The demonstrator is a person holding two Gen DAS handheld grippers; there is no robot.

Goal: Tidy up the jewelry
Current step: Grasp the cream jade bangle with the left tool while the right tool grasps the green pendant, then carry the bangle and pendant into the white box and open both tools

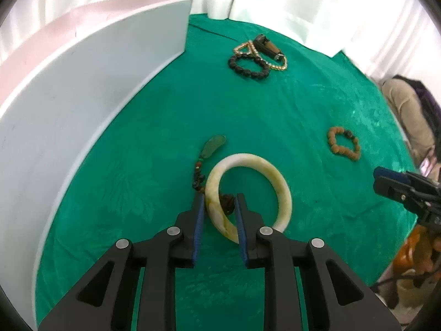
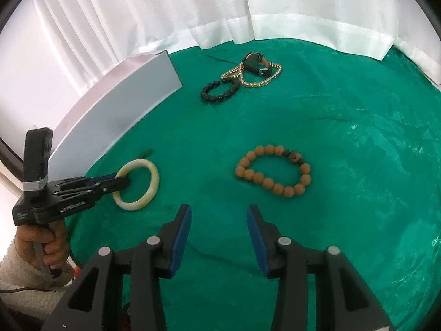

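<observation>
Left tongs [image 1: 219, 202] are pinching the near-left rim of the pale cream, yellow-veined stone bangle [image 1: 278, 184], one blue pad [image 1: 199, 229] outside the ring, the other inside it. The bangle is lying on the green cloth-covered worktop [image 1: 275, 104]. In the right wrist view the left tongs [image 2: 121, 183] are reaching in from the left, angled downward, a bare hand [image 2: 45, 245] with a fuzzy white sleeve gripping the handle below.

Right tongs [image 2: 219, 218] are standing spread, nothing between the pads, hanging over bare green cloth on the near side of the tan wooden bead bracelet [image 2: 273, 173], apart from it.

A small green leaf-shaped pendant on a dark beaded cord [image 1: 212, 146] is lying just beside the bangle, its cord running under the rim where the left tongs are closing.

A white rectangular box with a pale pink inner side [image 1: 82, 88] is standing at the left edge of the worktop; its contents are not visible from either view.

At the far side of the cloth a black bead bracelet [image 2: 219, 91], a gold bead chain [image 2: 259, 78] and a dark-faced wristwatch with a brown strap [image 2: 255, 62] are lying in one cluster, the chain touching both others. White curtain [image 2: 193, 13] is hanging behind the worktop.
</observation>
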